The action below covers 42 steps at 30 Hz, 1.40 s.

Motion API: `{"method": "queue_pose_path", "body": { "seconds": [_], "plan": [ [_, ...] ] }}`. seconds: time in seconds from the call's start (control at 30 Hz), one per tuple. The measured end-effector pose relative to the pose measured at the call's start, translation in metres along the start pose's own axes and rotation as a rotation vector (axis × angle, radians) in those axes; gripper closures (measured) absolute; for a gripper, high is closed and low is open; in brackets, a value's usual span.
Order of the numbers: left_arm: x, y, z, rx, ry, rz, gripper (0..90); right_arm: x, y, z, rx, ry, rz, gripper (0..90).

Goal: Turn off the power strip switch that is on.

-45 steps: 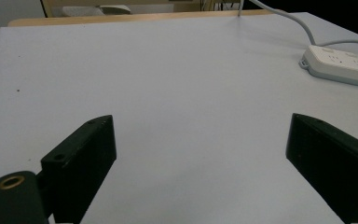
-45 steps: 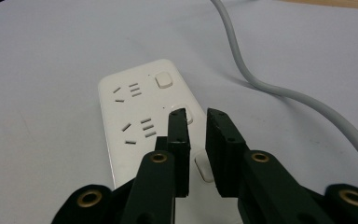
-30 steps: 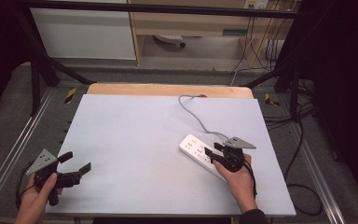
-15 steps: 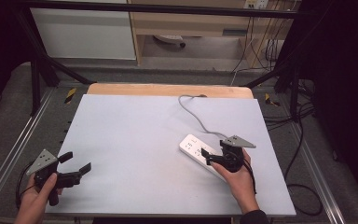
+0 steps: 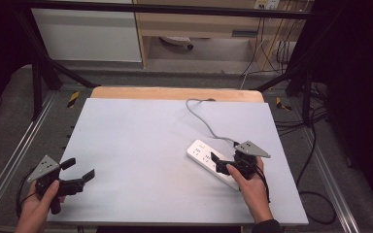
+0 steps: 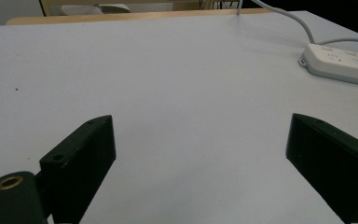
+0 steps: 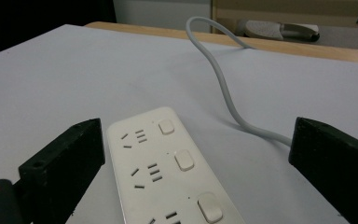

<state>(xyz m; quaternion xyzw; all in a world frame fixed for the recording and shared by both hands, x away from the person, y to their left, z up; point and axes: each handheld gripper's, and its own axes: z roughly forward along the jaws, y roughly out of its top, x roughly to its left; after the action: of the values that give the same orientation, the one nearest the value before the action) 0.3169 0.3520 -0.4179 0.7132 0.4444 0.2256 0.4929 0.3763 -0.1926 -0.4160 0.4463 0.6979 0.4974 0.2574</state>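
Worktop (image 5: 141, 145): pale grey sheet, wooden far edge.
Power strip (image 5: 201, 151): lying flat.
Right gripper (image 5: 217, 162): jaws just opened wide, straddling strip.
Left gripper (image 5: 80, 171): spread wide, holding nothing.
Floor (image 5: 9, 116): grey.

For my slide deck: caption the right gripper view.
Open right gripper straddling a white power strip, its grey cord looping across the table.

We counted one power strip (image 5: 212, 161) on counter (image 5: 141, 145), white. One grey cord (image 5: 203, 117) ran from it. On strip face in right gripper view we counted three push buttons (image 7: 184, 160) and three socket groups (image 7: 148, 171), nearest one cut off by frame edge. Two claws: left claw (image 5: 81, 177), right claw (image 5: 217, 164). Two hands (image 5: 38, 208).
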Motion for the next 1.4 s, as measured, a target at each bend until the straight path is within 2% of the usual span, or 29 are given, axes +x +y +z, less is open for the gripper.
{"method": "queue_pose_path", "body": {
  "seconds": [0.63,0.73,1.1,1.4],
  "plan": [
    [0.000,0.000,-0.001,0.000,0.000,0.000,8.2,-0.005,0.011,-0.017,-0.052,-0.004,0.016,5.8],
    [0.001,0.000,-0.001,0.001,0.002,0.001,8.2,-0.006,0.012,-0.022,-0.056,-0.012,0.000,5.9],
    [0.000,-0.001,-0.002,0.005,0.003,0.004,8.2,-0.017,0.017,-0.039,-0.073,-0.027,0.001,6.2],
    [0.000,-0.001,-0.002,-0.002,0.004,-0.002,8.1,-0.027,0.013,-0.055,-0.075,-0.043,0.011,6.3]
  ]
}}
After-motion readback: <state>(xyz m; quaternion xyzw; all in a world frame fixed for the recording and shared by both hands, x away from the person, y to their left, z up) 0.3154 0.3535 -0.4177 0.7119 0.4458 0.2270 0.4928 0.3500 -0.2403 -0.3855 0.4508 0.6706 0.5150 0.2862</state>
